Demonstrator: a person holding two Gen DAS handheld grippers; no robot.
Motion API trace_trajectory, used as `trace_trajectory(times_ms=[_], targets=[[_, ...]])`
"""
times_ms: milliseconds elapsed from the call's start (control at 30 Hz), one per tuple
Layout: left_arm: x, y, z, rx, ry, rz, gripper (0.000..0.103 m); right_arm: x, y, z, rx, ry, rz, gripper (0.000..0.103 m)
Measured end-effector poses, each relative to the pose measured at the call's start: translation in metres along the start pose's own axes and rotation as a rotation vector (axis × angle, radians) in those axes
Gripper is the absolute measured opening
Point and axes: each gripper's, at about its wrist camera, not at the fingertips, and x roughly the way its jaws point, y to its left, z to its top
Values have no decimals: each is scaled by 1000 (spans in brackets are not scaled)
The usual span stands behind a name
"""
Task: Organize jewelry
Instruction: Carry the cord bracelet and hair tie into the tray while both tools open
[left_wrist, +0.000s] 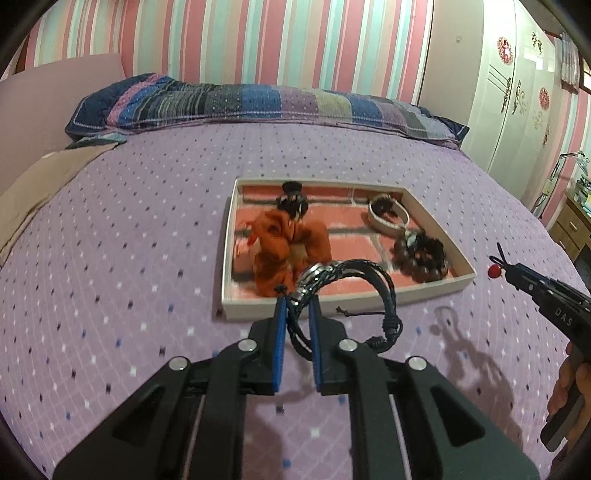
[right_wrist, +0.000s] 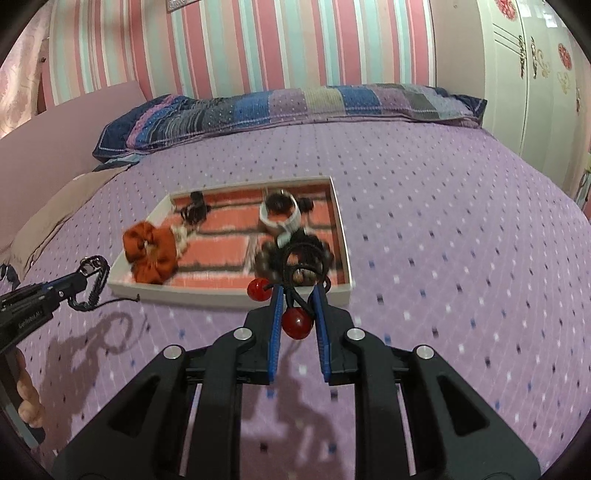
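My left gripper (left_wrist: 297, 297) is shut on a black braided cord bracelet (left_wrist: 369, 291) with a metal clasp, held above the bed in front of the tray. My right gripper (right_wrist: 297, 291) is shut on a black hair tie with red beads (right_wrist: 295, 321), also lifted just short of the tray. The shallow white tray (left_wrist: 343, 304) with a brick-pattern floor holds an orange scrunchie (left_wrist: 284, 247), a black hair clip (left_wrist: 293, 201), a white bangle (left_wrist: 389, 218) and a dark wooden bead bracelet (left_wrist: 423, 258). In the right wrist view the tray (right_wrist: 229, 293) lies ahead and the left gripper (right_wrist: 83, 273) shows at left.
The tray rests on a purple dotted bedspread (left_wrist: 129, 221). A striped patchwork pillow (left_wrist: 258, 103) lies along the far edge by the striped wall. A white wardrobe (left_wrist: 517, 92) and a wooden drawer unit (left_wrist: 570, 225) stand to the right. A hand (left_wrist: 569, 387) grips the right tool.
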Motion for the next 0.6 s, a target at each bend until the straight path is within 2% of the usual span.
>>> trace_trajectory(times_ms=[233,433,600], targets=[[20,-3,26,19,-20,14,13,36,11,31,-11,3,5,17],[51,5,40,13,-6,36,13,69,13,41,-20,26,-6,17],[79,13,37,6,27,76,13,94,13,40,-29,56,-26,17]])
